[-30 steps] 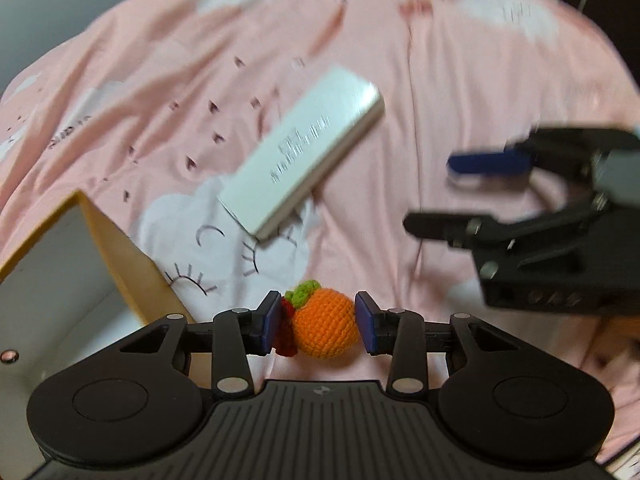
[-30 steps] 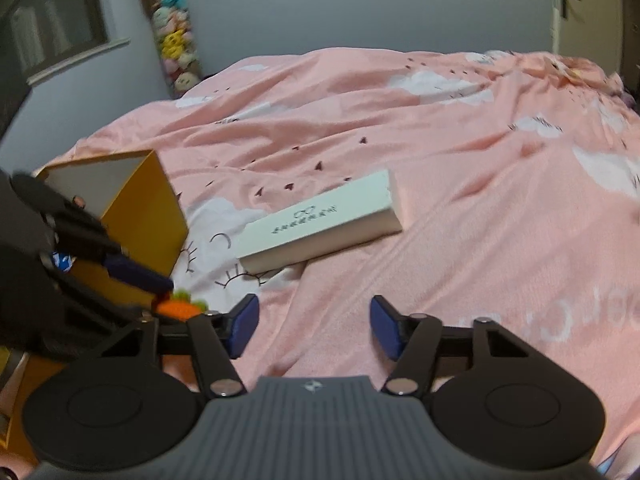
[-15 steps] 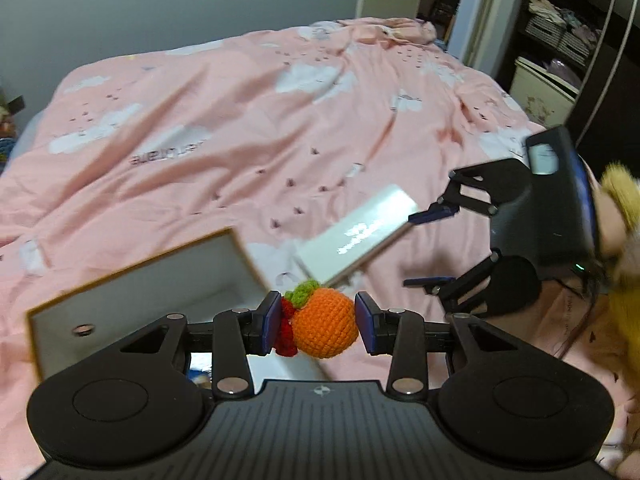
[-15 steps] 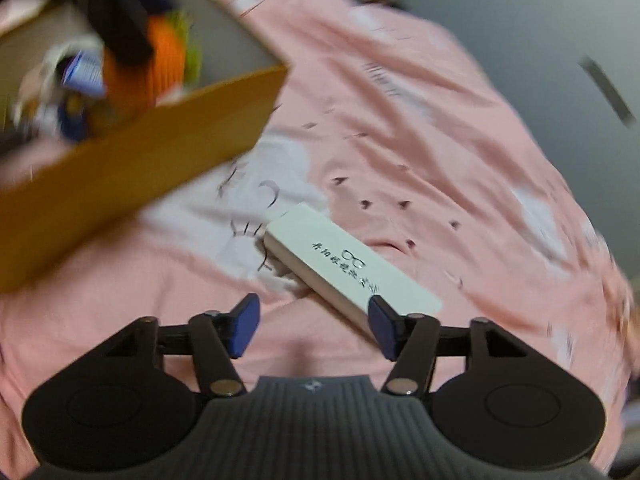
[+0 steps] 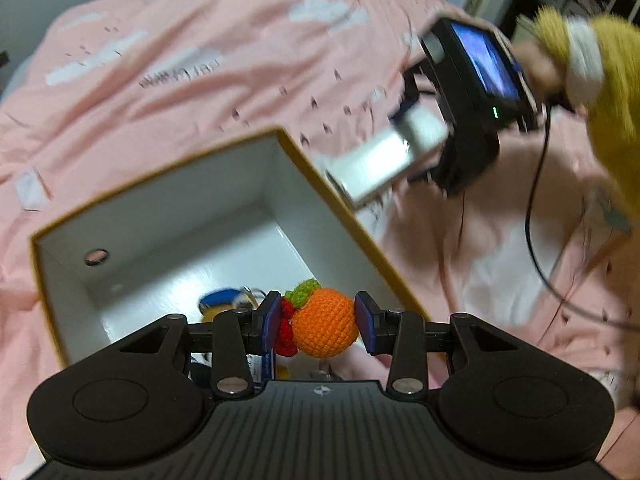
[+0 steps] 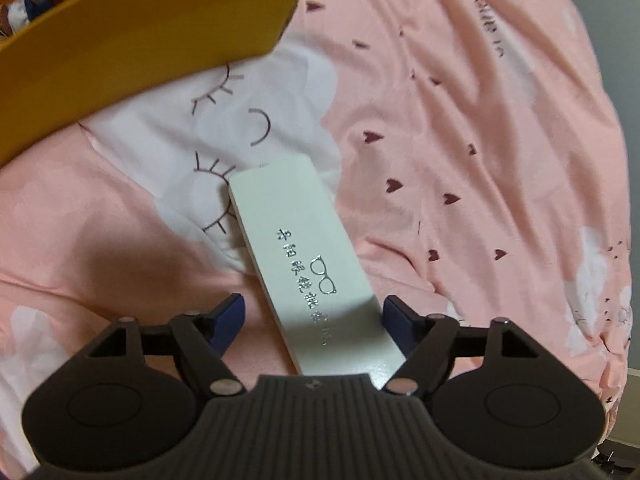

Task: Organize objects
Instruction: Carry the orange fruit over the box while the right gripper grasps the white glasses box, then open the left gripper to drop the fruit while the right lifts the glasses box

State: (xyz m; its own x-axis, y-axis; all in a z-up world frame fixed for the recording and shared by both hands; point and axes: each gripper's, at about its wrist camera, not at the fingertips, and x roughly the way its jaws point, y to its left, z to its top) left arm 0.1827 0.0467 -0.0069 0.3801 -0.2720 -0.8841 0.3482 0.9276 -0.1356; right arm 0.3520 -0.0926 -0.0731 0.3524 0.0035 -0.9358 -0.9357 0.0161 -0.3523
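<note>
The left gripper [image 5: 319,322] has its fingers pinched on a small orange crocheted ball with a green top and red bits [image 5: 323,326]. It hangs over the open yellow cardboard box with white inside walls [image 5: 224,200], close to the near right wall. Down in the box lies a little blue and yellow toy [image 5: 218,300], partly hidden.

The right gripper [image 6: 314,322] has its fingers spread wide, one on each side of a long flat white box with a glasses drawing on top [image 6: 304,256]. That white box lies on the pink bed cover with white clouds [image 6: 460,120], just beside the yellow box. The fingers do not look like they squeeze it yet.

To drop the ball well, I think the left hand should move a bit more to the middle of the yellow box, go lower, and only then let go. That way the ball should not bounce off the wall and roll onto the bed.

For the white box, the right hand should line up square with its long sides, then close slowly. The box sits a little crooked between the fingers, so a fast pinch may spin it.
</note>
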